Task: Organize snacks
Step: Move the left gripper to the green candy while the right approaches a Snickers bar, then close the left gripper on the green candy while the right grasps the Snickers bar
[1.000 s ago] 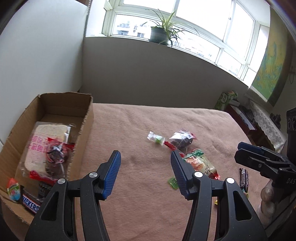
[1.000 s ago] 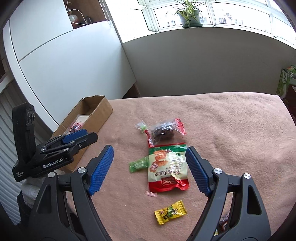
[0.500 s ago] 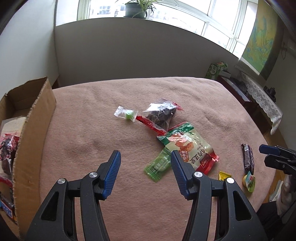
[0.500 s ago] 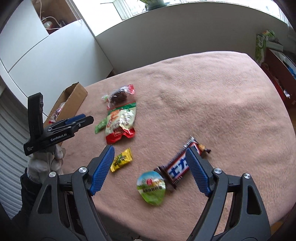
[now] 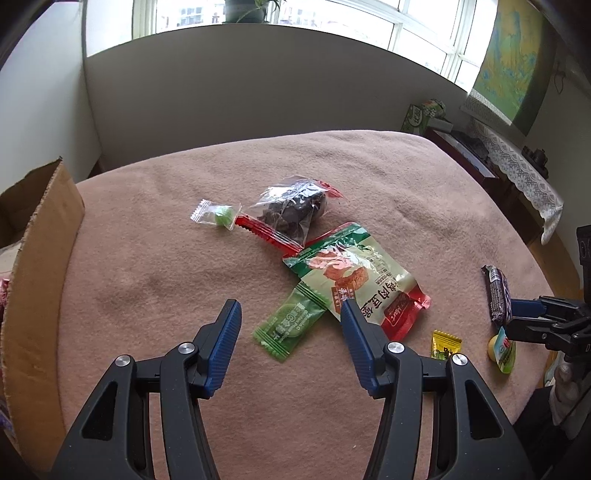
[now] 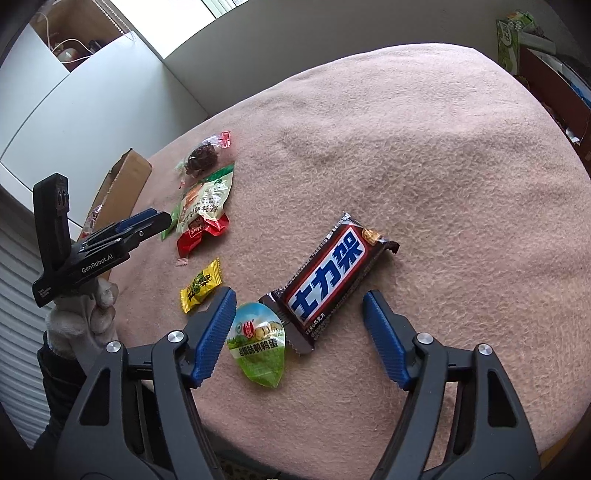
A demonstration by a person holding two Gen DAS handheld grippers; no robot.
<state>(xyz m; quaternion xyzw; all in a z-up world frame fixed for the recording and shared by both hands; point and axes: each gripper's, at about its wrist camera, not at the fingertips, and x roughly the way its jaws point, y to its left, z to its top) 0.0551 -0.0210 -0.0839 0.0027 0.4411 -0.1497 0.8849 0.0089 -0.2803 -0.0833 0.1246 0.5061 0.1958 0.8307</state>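
Cardboard box (image 5: pixel 40 236) at the blanket's (image 5: pixel 155 266) left edge; chocolate bar (image 6: pixel 332 275) touching the egg-shaped pack (image 6: pixel 258 343) beside it

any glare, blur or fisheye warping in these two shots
Left wrist view: sharp; the bright window is blown out, the clear plastic packet of dark snacks shows glare, and the pink blanket-covered table bulges from fisheye warping. Right wrist view: sharp, soft even light, glossy sheen on the brown chocolate bar wrapper, dark vignette corners.
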